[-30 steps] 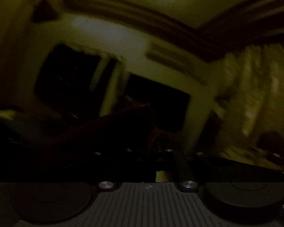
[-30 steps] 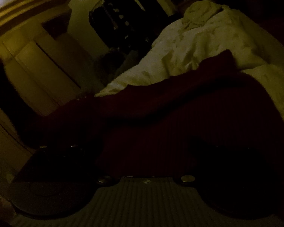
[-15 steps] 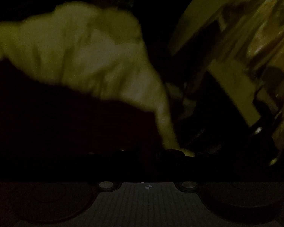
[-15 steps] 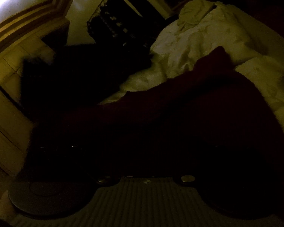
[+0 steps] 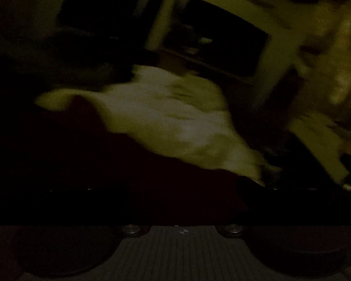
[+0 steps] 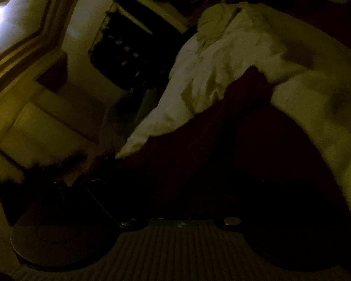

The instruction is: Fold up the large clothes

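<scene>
Darkness swallows most of it, but the dark red garment (image 6: pixel 222 164) fills the lower centre of the right wrist view, spread over pale bedding (image 6: pixel 234 53). The left gripper (image 5: pixel 182 199) is opening its jaws above the red cloth (image 5: pixel 105 164) at lower left of its frame; whether cloth lies between them, I cannot tell. The right gripper (image 6: pixel 182 187) reads wide, apparently empty. It looks like a release after a fold; next comes finding a fresh edge. No writing is legible.
</scene>
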Demonstrator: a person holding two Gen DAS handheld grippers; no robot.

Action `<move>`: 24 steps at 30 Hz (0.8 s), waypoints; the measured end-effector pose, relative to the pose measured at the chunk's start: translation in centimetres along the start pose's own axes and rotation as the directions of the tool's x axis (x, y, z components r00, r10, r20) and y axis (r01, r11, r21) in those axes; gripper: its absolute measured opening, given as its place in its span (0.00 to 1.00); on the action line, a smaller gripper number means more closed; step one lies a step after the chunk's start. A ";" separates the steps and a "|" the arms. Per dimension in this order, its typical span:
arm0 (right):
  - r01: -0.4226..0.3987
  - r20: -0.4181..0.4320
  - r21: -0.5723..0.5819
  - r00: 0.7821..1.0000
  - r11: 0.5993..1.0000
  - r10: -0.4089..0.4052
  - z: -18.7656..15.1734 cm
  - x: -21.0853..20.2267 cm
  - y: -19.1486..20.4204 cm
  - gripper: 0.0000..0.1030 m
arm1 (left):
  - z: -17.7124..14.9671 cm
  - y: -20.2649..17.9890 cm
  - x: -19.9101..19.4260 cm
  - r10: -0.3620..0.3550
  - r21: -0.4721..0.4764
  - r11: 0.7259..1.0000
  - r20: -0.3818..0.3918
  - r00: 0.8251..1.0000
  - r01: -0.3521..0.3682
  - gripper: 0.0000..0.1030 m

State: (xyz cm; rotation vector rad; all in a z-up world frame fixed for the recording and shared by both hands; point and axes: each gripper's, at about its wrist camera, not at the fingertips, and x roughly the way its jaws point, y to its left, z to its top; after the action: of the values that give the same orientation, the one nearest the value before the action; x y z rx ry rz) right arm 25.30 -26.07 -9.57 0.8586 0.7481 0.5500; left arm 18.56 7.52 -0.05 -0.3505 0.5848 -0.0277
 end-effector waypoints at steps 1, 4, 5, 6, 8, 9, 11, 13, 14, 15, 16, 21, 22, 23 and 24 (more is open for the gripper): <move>0.020 0.006 0.006 1.000 1.000 -0.020 0.8 0.2 0.2 0.90 | -0.3 0.9 -1.0 -0.011 -0.015 1.000 0.018 1.000 0.011 1.00; 0.163 0.001 -0.046 0.987 0.986 -0.163 3.1 1.8 1.1 0.80 | -1.4 2.7 -3.2 -0.091 -0.072 0.993 0.065 0.994 0.096 1.00; 0.224 0.009 -0.066 0.975 0.972 -0.224 3.4 2.4 1.2 0.74 | -1.5 2.8 -3.9 -0.094 -0.081 0.992 0.078 0.993 0.100 1.00; 0.245 -0.012 -0.070 0.969 0.967 -0.246 3.5 3.3 1.1 0.73 | -1.7 2.9 -4.3 -0.096 -0.079 0.992 0.081 0.992 0.102 1.00; 0.221 -0.072 -0.050 0.972 0.974 -0.224 3.0 4.6 0.7 0.67 | -1.8 2.7 -4.4 -0.092 -0.062 0.993 0.076 0.993 0.097 1.00; 0.196 -0.099 -0.042 0.975 0.980 -0.199 2.6 5.2 0.6 0.65 | -1.8 2.7 -4.7 -0.088 -0.064 0.994 0.079 0.993 0.093 1.00; 0.164 -0.113 -0.047 0.979 0.985 -0.168 2.4 5.9 0.8 0.43 | -1.8 2.7 -5.1 -0.089 -0.077 0.992 0.081 0.993 0.095 1.00; 0.133 -0.134 -0.062 0.981 0.989 -0.140 2.5 6.7 0.9 0.15 | -1.6 2.8 -5.3 -0.088 -0.084 0.992 0.086 0.992 0.095 1.00; 0.110 -0.162 -0.052 0.980 0.993 -0.117 2.6 7.1 0.8 0.13 | -1.7 2.8 -5.4 -0.084 -0.088 0.992 0.090 0.992 0.092 1.00; 0.098 -0.168 -0.036 0.980 0.995 -0.103 2.6 6.8 0.8 0.12 | -1.6 2.9 -5.6 -0.080 -0.092 0.992 0.098 0.992 0.089 1.00; 0.082 -0.161 -0.034 0.983 0.996 -0.087 2.7 6.5 1.0 0.12 | -1.5 3.0 -6.0 -0.067 -0.097 0.992 0.110 0.992 0.078 1.00; 0.065 0.068 -0.150 0.996 0.987 -0.056 5.0 2.7 3.4 0.11 | -1.6 3.2 -7.9 0.082 -0.061 0.995 0.150 0.985 -0.074 1.00; 0.079 0.119 -0.158 0.991 0.984 -0.060 5.6 1.9 3.5 0.11 | -1.6 3.0 -8.1 0.116 -0.041 0.993 0.152 0.982 -0.111 1.00; 0.104 0.156 -0.163 0.985 0.981 -0.079 6.2 1.4 3.4 0.11 | -1.8 2.9 -8.3 0.140 -0.022 0.990 0.158 0.977 -0.138 1.00; 0.138 0.173 -0.166 0.979 0.976 -0.108 6.8 1.2 3.2 0.11 | -1.9 2.8 -8.5 0.152 -0.006 0.988 0.162 0.975 -0.153 1.00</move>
State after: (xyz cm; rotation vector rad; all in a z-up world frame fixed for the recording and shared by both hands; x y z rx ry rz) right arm 30.86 -26.66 -4.45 0.6774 0.5890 0.4231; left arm 10.17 10.57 2.11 -0.2974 0.4483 0.1452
